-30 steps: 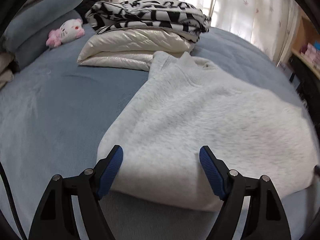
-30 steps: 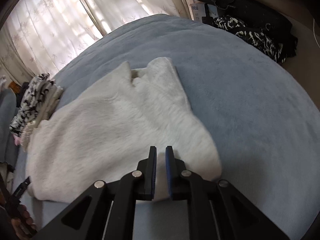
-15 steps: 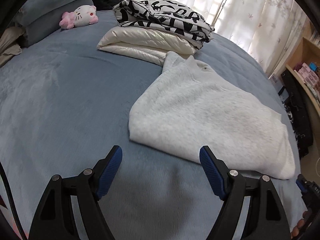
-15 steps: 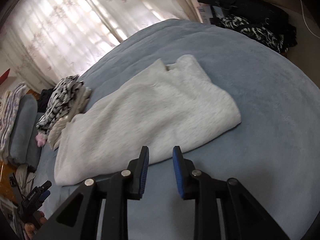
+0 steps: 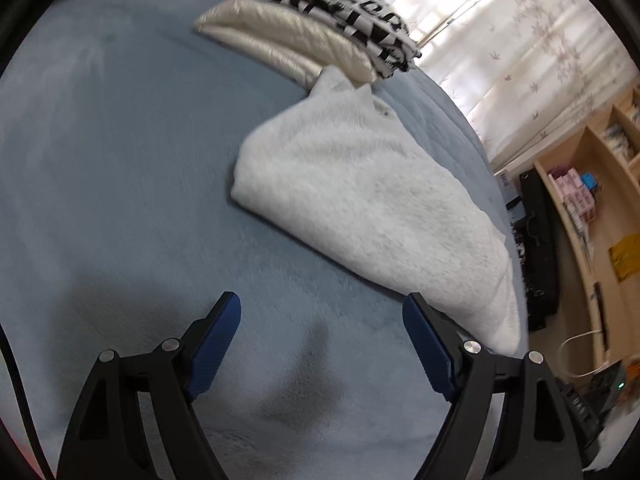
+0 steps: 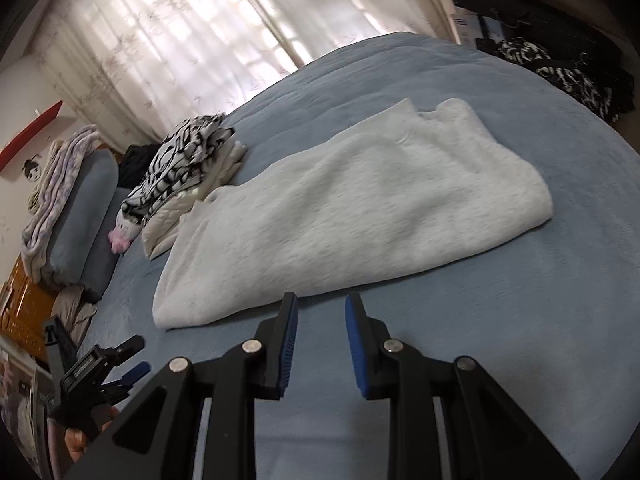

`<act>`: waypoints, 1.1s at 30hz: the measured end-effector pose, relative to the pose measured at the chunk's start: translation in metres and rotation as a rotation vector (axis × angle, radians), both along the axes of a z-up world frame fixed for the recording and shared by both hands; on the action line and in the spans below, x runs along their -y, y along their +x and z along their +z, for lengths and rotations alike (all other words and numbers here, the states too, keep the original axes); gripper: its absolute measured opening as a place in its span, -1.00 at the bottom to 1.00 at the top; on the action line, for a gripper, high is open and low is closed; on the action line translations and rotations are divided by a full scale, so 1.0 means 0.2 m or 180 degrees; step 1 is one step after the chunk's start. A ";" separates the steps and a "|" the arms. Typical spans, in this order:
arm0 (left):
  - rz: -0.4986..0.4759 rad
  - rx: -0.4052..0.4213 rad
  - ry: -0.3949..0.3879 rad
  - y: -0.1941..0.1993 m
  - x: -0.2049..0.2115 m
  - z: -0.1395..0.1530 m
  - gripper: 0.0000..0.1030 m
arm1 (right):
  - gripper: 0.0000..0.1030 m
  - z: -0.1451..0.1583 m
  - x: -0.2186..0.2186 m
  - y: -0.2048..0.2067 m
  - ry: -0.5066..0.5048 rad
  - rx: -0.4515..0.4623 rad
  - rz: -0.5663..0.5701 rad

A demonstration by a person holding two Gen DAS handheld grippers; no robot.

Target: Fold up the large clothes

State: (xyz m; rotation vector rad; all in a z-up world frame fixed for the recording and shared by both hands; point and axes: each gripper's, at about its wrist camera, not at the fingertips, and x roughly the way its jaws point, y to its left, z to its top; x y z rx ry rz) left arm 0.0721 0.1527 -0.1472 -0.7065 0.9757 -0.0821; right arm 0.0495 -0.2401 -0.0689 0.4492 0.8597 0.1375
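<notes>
2 tools now clear of pale grey fleece sweater, which lies folded to long band on blue bed cover, collar end beside stack of folded clothes. 1 second ago both sat at hem.

Left tool: jaws wide, empty, opening.

Right tool: was nearly shut, now part open, empty.

Judgement: fold released; next fold or stacking pending.
</notes>
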 end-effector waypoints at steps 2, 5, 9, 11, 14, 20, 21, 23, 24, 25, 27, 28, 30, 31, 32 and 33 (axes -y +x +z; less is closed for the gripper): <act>0.0016 -0.0020 -0.0179 0.01 0.00 -0.05 0.59 | -0.53 -0.01 -0.03 0.01 -0.0004 -0.0020 0.0052; 0.0037 -0.0037 -0.0383 0.05 0.00 -0.13 0.59 | -0.53 -0.03 -0.08 0.04 -0.0015 -0.0037 0.0110; 0.0105 0.0051 -0.0558 0.11 0.01 -0.20 0.59 | -0.53 -0.04 -0.13 0.08 -0.0048 -0.0012 0.0194; 0.0134 0.0119 -0.0615 0.16 0.02 -0.22 0.61 | -0.53 -0.05 -0.16 0.12 -0.0061 -0.0003 0.0243; 0.0198 0.0217 -0.0750 0.26 0.02 -0.26 0.65 | -0.53 -0.05 -0.19 0.16 -0.0074 0.0019 0.0287; 0.0284 0.0393 -0.0704 0.49 0.07 -0.30 0.67 | -0.53 -0.07 -0.23 0.27 -0.0117 0.0047 0.0338; 0.0306 0.0445 -0.0674 0.52 0.08 -0.30 0.67 | -0.53 -0.06 -0.24 0.29 -0.0134 0.0064 0.0343; 0.0381 0.0553 -0.0658 0.59 0.09 -0.29 0.59 | -0.53 -0.04 -0.25 0.33 -0.0182 0.0127 0.0354; 0.0408 0.0590 -0.0644 0.61 0.09 -0.28 0.27 | -0.53 -0.03 -0.26 0.36 -0.0236 0.0175 0.0353; 0.0429 0.0621 -0.0609 0.64 0.09 -0.28 -0.16 | -0.53 0.00 -0.27 0.40 -0.0319 0.0233 0.0356; 0.0461 0.0685 -0.0523 0.66 0.09 -0.28 -0.46 | -0.53 0.04 -0.30 0.48 -0.0442 0.0314 0.0355; 0.0467 0.0732 -0.0496 0.66 0.09 -0.27 -0.54 | -0.53 0.06 -0.32 0.54 -0.0501 0.0356 0.0367; 0.0432 0.0841 -0.0363 0.65 0.10 -0.23 -0.63 | -0.53 0.07 -0.37 0.63 -0.0633 0.0457 0.0382; 0.0402 0.0906 -0.0254 0.64 0.12 -0.20 -0.66 | -0.54 0.06 -0.39 0.68 -0.0726 0.0486 0.0394; 0.0371 0.0976 -0.0160 0.63 0.13 -0.17 -0.67 | -0.56 0.04 -0.42 0.73 -0.0811 0.0490 0.0426; 0.0352 0.1026 -0.0106 0.62 0.13 -0.14 -0.68 | -0.56 0.00 -0.45 0.78 -0.0878 0.0446 0.0469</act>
